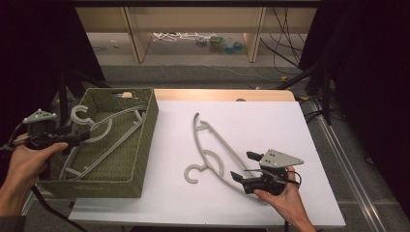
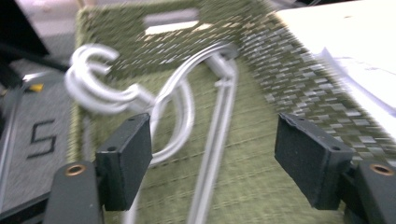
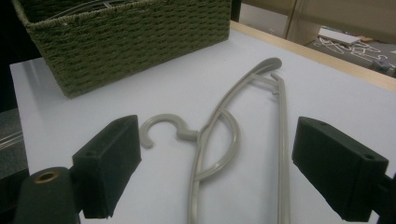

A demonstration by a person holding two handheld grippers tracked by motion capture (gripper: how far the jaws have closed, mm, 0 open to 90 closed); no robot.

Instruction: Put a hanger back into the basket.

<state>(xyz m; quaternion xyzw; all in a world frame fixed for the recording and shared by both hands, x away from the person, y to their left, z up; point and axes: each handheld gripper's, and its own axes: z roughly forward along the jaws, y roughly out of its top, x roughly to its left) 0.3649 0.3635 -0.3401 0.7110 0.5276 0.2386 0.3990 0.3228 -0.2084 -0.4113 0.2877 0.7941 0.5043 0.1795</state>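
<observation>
Open desk [image 1: 270, 121] right of the hanger [image 1: 212, 152]; woven basket [image 1: 145, 145] walling off the left, hangers [image 1: 104, 133] crowding inside.

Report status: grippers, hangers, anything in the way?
Left gripper open over basket hangers. Right gripper open by table hanger. Nothing in between.

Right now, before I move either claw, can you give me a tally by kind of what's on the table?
Grey hangers: 3, one flat on the table, two in the basket (hooks stacked at its near-left corner)
Green woven basket: 1
Total: 4 things

Left claw and right claw are both open, holding nothing.
</observation>
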